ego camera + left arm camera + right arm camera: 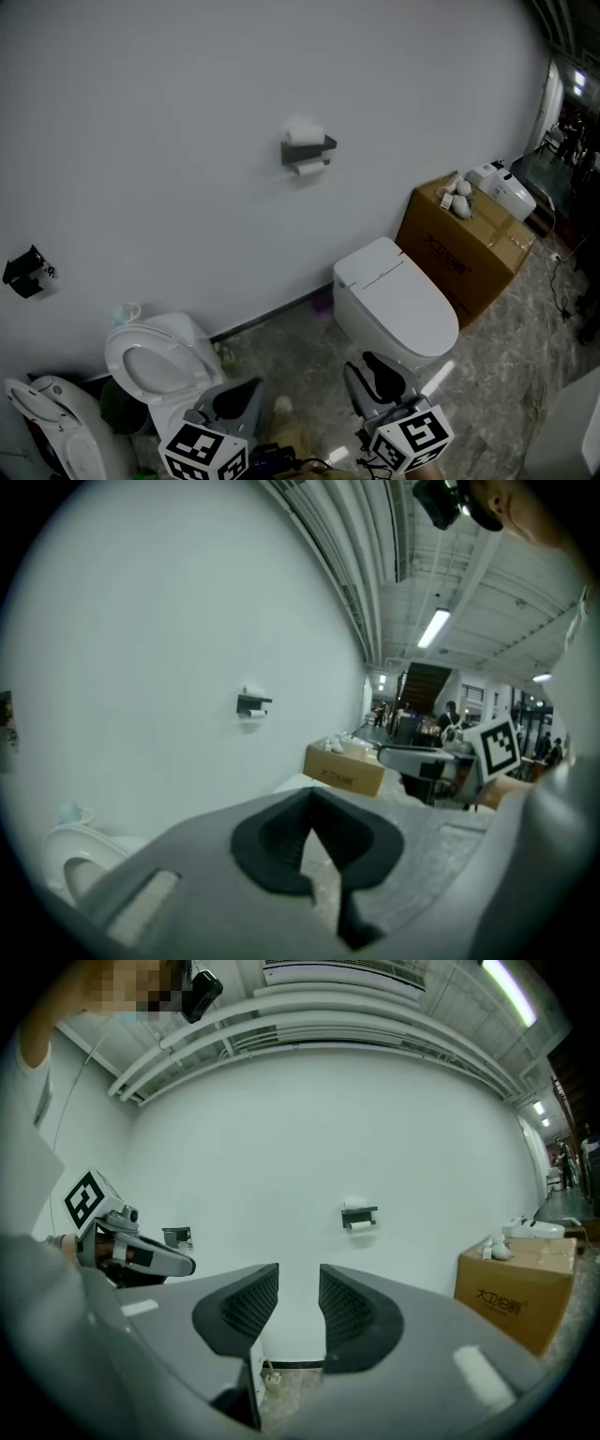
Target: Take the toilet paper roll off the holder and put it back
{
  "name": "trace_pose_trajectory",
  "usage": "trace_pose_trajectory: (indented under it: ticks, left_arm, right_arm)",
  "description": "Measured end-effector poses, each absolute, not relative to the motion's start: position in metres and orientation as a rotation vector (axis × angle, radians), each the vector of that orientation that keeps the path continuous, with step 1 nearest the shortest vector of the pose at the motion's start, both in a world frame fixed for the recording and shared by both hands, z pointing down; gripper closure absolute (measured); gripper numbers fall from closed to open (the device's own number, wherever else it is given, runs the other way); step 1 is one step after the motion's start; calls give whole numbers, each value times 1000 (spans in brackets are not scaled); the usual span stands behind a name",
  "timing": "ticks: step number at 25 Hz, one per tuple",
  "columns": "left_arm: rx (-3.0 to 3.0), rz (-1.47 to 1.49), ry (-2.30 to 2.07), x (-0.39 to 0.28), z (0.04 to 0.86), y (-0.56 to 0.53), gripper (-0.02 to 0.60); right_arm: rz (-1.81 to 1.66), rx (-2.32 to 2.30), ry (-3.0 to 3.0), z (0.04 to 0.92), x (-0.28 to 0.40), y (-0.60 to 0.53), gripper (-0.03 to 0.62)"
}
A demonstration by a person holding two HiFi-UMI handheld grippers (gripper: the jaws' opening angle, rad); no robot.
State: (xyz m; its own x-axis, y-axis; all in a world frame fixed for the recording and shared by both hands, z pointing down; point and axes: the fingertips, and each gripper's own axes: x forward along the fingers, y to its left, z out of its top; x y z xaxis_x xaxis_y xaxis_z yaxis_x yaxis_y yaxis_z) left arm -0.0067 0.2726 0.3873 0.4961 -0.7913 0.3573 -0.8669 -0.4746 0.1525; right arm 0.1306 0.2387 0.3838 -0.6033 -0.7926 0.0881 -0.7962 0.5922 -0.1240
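A dark holder [307, 150] is fixed to the white wall, with a toilet paper roll [308, 169] hanging under it and a second white roll [302, 132] resting on its top. The same holder [359, 1213] shows far ahead in the right gripper view and small in the left gripper view [251, 703]. Both grippers hang low and far from the wall. My left gripper [230, 398] [310, 803] has its pads meeting at the tips, with nothing in them. My right gripper [378, 373] [299, 1283] stands open with an empty gap.
A white toilet with a closed lid [394, 300] stands below the holder, just ahead of my right gripper. A toilet with an open seat [150, 361] stands at the left. A cardboard box [464, 248] stands at the right. A black fixture [26, 272] hangs on the wall, far left.
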Motion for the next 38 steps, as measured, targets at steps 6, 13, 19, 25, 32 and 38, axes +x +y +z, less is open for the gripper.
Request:
trace_pose_trajectory:
  ticks: [6,13,19,25,32,38]
  left_arm:
    - [2461,353,-1352,-2,394,230,584]
    - [2475,335,-1317,-8,391,162,584]
    - [2495,341,-1304,-24,380,94,584]
    - [2533,320,-1277,-40,370,29,584]
    - [2583,286,-1262,-61,359,-30,584]
    - [2588,283,-1252,-73,363,-53,584]
  right_arm:
    - [250,1432,-2752,390,136,202,473]
    - [271,1463,-2725,386,129,135,473]
    - [285,1495,-2708,374,113,71,473]
    - [222,1530,-2703,366,99,10,473]
    - [133,1494,-2695,360,71,-41,473]
    - [63,1512,-2684,351,61,-67,473]
